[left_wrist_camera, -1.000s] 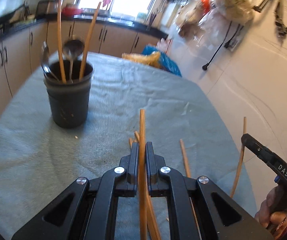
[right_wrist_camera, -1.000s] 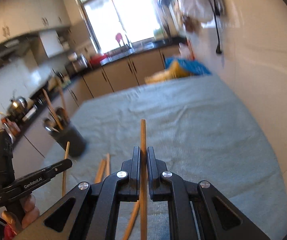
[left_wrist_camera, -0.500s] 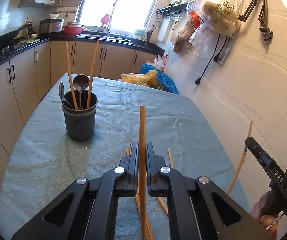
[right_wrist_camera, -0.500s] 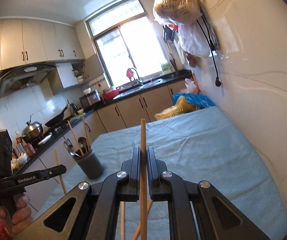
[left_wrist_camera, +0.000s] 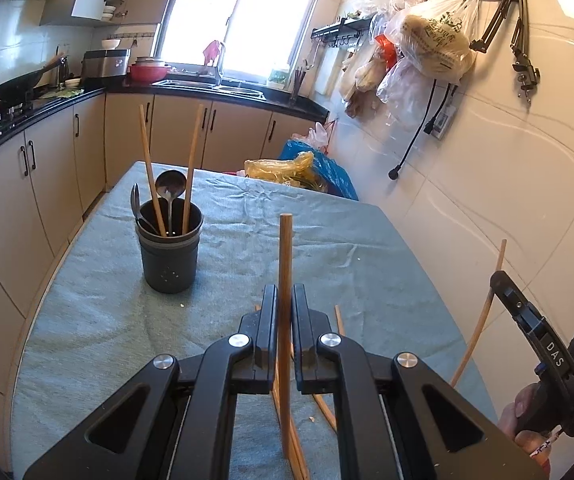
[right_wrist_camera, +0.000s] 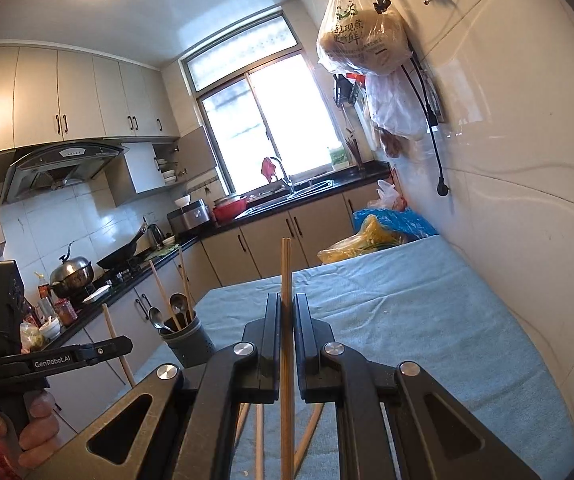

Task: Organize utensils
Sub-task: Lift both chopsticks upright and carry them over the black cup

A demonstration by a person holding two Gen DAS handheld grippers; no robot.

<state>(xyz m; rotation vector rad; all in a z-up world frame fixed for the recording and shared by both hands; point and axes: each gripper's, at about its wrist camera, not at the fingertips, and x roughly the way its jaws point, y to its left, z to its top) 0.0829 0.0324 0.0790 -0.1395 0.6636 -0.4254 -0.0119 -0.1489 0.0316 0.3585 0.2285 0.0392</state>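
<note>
Chopsticks are what both hands are carrying. The left gripper (left_wrist_camera: 283, 312) is pinched narrow on one wooden chopstick (left_wrist_camera: 285, 264), which runs straight up between the two black fingers and pokes out well past their tips; the right gripper (right_wrist_camera: 285, 320) is clamped the same way on its own chopstick (right_wrist_camera: 286, 276). Holding each stick lengthwise along the jaws makes sense to me: the free end leads, so it can be aimed like a pointer.

From the left wrist view, the dark utensil holder (left_wrist_camera: 170, 248) stands on the blue-green tablecloth (left_wrist_camera: 367, 256) at about ten o'clock from the gripper, well apart from it. Two chopsticks already lean in it, along with a couple of metal spoons (left_wrist_camera: 170, 186), handles down and bowls up. That looks like the destination for everything long and thin on this table. At about four o'clock in that view the other gripper shows at the edge, its chopstick bowed by the lens.

More loose chopsticks (left_wrist_camera: 339, 320) lie flat on the cloth just under and beside the left gripper's fingers, crossing one another, so the sorting is not finished. Both tools seem raised off the table, not touching it, which I take to be clearance for swinging toward the holder.

My guess at the tricky part: the cup's mouth is small and already crowded, so each stick would need tipping nearly upright before release, or it may glance off the rim.
</note>
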